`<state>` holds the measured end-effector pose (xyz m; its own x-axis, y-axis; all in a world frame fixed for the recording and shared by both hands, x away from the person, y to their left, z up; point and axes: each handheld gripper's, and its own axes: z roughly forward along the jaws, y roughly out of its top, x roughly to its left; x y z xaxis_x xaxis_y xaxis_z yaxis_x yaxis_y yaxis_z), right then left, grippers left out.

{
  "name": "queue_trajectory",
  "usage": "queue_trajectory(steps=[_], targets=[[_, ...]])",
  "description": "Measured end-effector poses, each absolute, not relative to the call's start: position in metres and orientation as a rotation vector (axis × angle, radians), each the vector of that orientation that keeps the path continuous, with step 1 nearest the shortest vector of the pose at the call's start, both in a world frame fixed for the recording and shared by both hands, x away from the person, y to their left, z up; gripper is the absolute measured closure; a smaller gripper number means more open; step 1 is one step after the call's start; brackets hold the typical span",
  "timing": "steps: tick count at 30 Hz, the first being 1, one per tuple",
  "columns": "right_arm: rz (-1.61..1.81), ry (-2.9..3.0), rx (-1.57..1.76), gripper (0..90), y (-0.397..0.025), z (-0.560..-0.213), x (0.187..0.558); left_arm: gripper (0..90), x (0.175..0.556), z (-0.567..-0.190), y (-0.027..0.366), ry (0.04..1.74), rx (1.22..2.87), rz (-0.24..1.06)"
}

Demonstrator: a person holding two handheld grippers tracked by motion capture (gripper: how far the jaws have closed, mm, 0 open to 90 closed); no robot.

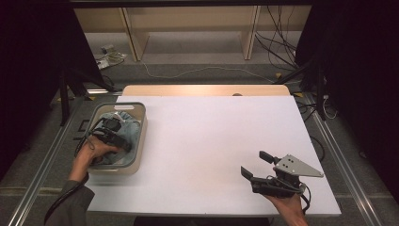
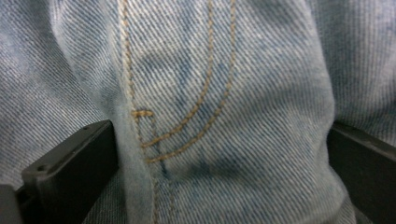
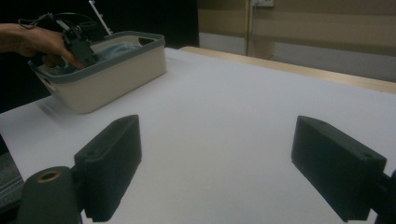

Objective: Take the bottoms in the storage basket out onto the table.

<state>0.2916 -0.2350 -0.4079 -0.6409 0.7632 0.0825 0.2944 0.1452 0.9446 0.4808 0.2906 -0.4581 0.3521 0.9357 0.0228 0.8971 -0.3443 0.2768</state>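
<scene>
Denim, pale blue, faded: jeans [image 2: 219,107] w/ tan double stitching curving down the fabric, a short bar tack where the seams meet. Bunched inside a cream tub [image 1: 139,141] w/ grey rim, at the desk's left edge. Left hand-held gripper [image 1: 123,142] pushed down into the tub from its near side, jaws spread wide w/ a thick fold of denim bulging up between them; pressed against the cloth on both sides, not clamped tight. Left hand [image 1: 89,153] wrapped round the handle, forearm and grey sleeve coming in from bottom left, black cable looping by the wrist.

Desk [image 1: 207,136]: white top, matt, w/ a wooden strip along the far edge. Beyond: grey floor, loose cables, a power strip, pale wooden frame legs, dark curtains either side.

Right hand-held gripper [image 1: 256,165] held low above the desk's near right corner, well apart from the tub, jaws wide open, nothing between them, pointing left. Grey three-cornered plate on top, right hand [image 1: 288,207] beneath.
</scene>
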Motion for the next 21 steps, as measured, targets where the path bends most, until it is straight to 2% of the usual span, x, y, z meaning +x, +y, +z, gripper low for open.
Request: queue_trajectory(steps=[3, 6, 17, 21], targets=[[1.501, 2.009, 1.016, 17.3, -0.235, -0.408, 0.292, 0.7, 0.481, -0.458, 0.292, 1.657, 2.382, 0.256], [1.499, 2.010, 1.015, 17.3, -0.236, -0.408, 0.291, 6.2, 0.481, -0.457, 0.294, 1.645, 2.362, 0.234], [1.509, 2.009, 1.017, 17.5, -0.236, -0.407, 0.292, 46.9, 0.476, -0.450, 0.307, 1.577, 2.273, 0.218], [1.508, 2.009, 1.017, 17.7, -0.236, -0.407, 0.292, 52.6, 0.474, -0.448, 0.310, 1.562, 2.250, 0.214]])
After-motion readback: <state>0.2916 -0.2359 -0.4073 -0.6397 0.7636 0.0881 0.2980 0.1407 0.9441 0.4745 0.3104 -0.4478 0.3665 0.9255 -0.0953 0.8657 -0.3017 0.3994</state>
